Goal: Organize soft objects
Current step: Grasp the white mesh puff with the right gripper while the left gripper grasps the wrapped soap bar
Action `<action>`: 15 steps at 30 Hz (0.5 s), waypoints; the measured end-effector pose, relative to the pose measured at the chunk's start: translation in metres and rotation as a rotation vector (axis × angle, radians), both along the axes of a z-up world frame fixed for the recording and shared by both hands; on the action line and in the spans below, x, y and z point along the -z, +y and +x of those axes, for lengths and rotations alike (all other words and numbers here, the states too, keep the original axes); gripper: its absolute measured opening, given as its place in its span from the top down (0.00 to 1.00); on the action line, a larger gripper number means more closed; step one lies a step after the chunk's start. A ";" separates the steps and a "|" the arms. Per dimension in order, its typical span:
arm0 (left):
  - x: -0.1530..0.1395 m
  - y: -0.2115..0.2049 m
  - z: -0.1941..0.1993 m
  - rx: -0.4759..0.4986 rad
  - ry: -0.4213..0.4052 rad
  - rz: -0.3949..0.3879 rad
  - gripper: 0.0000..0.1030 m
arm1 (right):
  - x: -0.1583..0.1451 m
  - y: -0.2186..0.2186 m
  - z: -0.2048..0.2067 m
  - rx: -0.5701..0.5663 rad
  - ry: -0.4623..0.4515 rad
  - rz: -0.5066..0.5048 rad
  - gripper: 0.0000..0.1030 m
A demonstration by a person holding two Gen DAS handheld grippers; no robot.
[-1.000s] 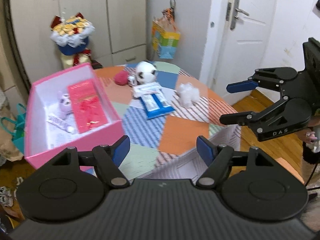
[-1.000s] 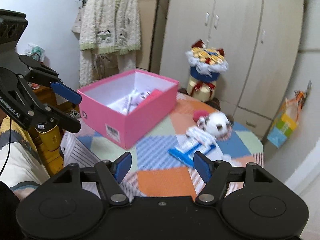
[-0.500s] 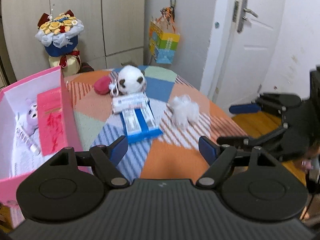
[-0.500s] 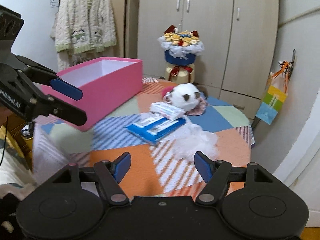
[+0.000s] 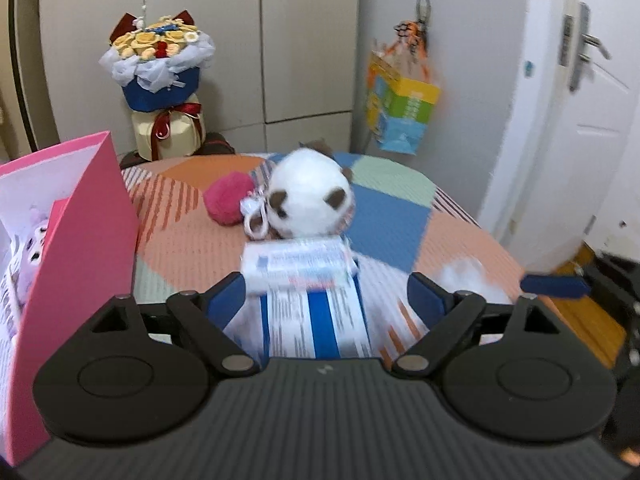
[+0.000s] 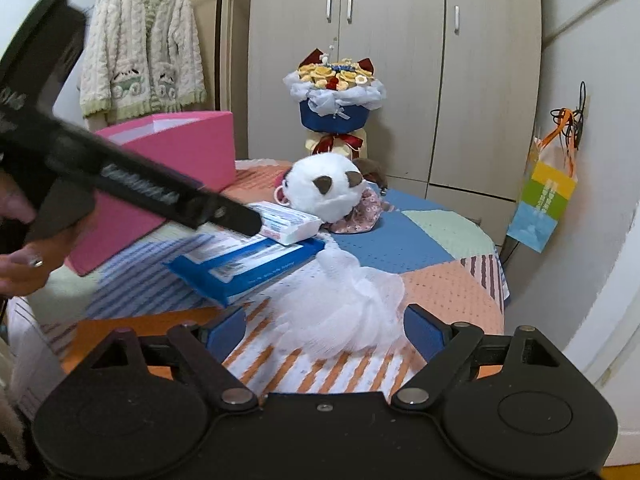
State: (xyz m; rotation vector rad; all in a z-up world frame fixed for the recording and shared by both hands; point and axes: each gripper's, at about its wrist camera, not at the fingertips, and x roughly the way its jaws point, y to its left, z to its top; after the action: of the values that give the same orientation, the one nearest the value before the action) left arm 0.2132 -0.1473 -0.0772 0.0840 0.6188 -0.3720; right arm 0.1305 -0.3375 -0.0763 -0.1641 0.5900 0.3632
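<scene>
Two grippers low over counter, both with jaws spread wide, just been opening, pinching nothing.

Left gripper frames white tissue pack lying on blue wipes pack; right gripper frames white mesh puff.

Advice: lower until pads pass puff middle, close gently, fabric compresses much. Left: pinch only top pack, else wipes slide.

Pink box stands left, likely destination. Plush cat, red pompom wait behind.

Pack print blurred, unreadable.

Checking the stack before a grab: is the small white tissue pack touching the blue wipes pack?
Touching. The right wrist view shows the white tissue pack lying on top of the blue wipes pack, with no gap between them.
</scene>
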 end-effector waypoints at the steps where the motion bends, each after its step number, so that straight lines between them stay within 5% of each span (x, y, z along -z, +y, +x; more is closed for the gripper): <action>1: 0.002 -0.004 0.009 -0.005 -0.005 0.000 0.13 | 0.002 0.001 0.005 0.004 0.004 -0.008 0.13; 6: 0.012 -0.014 0.039 -0.078 -0.005 -0.009 0.13 | 0.013 0.004 0.025 0.060 0.063 -0.010 0.08; 10: 0.021 -0.021 0.050 -0.094 0.010 0.082 0.13 | 0.017 0.003 0.034 0.071 0.110 0.036 0.08; 15: 0.030 -0.018 0.063 -0.099 0.100 0.067 0.13 | 0.016 0.008 0.039 0.070 0.122 0.057 0.08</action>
State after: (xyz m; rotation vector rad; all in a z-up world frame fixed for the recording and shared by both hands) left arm 0.2760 -0.1651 -0.1076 0.0991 0.7314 -0.2610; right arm 0.1697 -0.3299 -0.0928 -0.0668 0.7028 0.3237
